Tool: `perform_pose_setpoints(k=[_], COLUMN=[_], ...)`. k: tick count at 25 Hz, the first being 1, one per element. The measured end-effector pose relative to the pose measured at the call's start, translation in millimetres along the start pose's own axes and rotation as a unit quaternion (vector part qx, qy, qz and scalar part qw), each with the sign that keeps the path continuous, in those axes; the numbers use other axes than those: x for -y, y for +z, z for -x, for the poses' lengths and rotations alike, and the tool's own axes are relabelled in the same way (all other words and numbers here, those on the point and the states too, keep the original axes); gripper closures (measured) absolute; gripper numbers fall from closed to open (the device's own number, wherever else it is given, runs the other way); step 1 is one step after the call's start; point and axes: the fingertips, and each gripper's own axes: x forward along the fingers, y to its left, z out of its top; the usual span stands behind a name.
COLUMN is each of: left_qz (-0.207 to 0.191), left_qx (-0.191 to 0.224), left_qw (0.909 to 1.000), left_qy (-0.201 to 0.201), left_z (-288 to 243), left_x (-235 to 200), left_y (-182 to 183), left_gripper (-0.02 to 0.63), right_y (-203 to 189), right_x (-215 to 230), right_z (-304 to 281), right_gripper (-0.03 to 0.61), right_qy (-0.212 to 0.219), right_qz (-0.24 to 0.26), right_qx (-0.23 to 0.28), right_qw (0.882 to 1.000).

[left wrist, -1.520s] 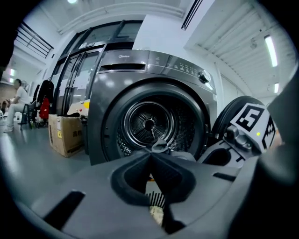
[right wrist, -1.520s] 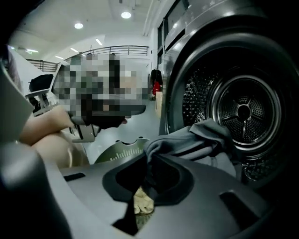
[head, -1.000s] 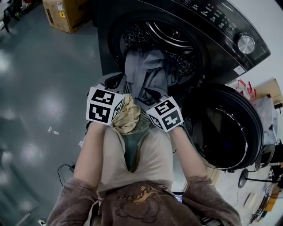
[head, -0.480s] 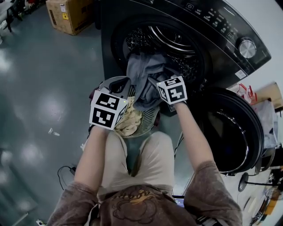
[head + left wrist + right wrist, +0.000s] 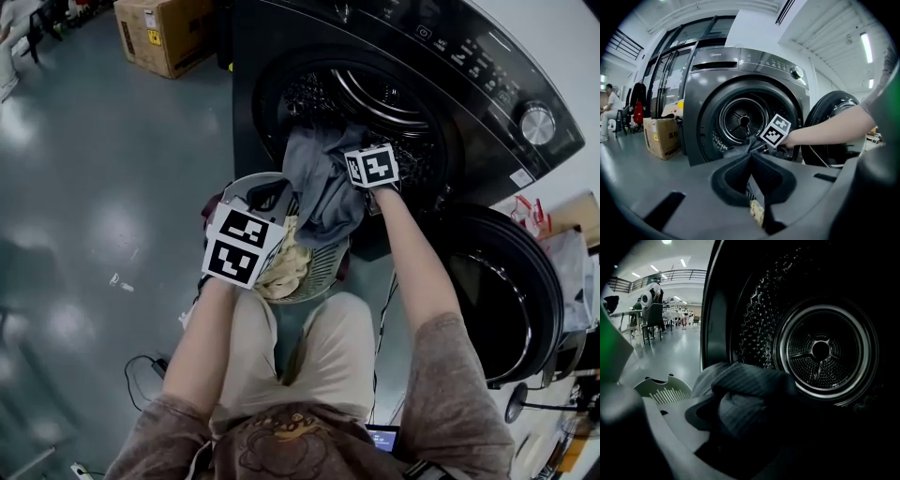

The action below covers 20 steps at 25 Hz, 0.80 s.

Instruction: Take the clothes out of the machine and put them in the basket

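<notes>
A grey garment (image 5: 323,192) hangs out of the dark washing machine's drum (image 5: 375,94) and drapes down into the pale basket (image 5: 323,272) at the person's knees. A beige cloth (image 5: 286,267) lies in the basket. My right gripper (image 5: 356,148) is at the drum mouth. Its jaws have just been opening and now stand open, with a bunched fold of the grey garment (image 5: 750,399) between them. My left gripper (image 5: 277,195) hovers over the basket's far side, tips shut together (image 5: 751,157). Basket slats and beige cloth (image 5: 757,213) show beneath it.
The round machine door (image 5: 497,272) stands swung open on the right. A cardboard box (image 5: 164,33) sits on the grey floor left of the machine. A cable (image 5: 141,361) lies on the floor by the person's left side. Cluttered items (image 5: 562,244) stand at the far right.
My right gripper has left the basket and travelled up to the drum mouth, onto the grey garment. My left gripper has stayed over the basket.
</notes>
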Motion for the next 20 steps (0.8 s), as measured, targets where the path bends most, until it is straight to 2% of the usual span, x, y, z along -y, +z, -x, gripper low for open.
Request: perform_pose_setpoints(k=[3, 5, 8, 10, 14, 20], left_qz=[-0.003, -0.007, -0.007, -0.004, -0.003, 0.001], left_qx=[-0.003, -0.005, -0.007, -0.005, 0.003, 0.006], left_qw=[1.0000, 0.9999, 0.9999, 1.0000, 1.0000, 1.0000], left_qy=[-0.005, -0.006, -0.006, -0.005, -0.003, -0.002], left_z=[1, 2, 2, 2, 2, -2], left_x=[1, 1, 0, -1, -4, -3], left_y=[0, 0, -1, -1, 0, 1], left_gripper=[0.611, 0.611, 0.611, 0.611, 0.611, 0.611], right_y=[-7, -8, -7, -6, -2, -6], right_x=[1, -1, -4, -6, -21, -51], right_z=[-9, -9, -3, 6, 30, 70], right_gripper=[0.222, 0.262, 0.427, 0.481, 0.502, 0.508], right_qy=[0.002, 0.005, 0.010, 0.012, 0.024, 0.064], right_qz=[-0.006, 0.000, 0.006, 0.000, 0.002, 0.008], right_qx=[-0.018, -0.023, -0.022, -0.016, 0.001, 0.030], right_qw=[1.000, 1.000, 1.000, 1.000, 1.000, 0.997])
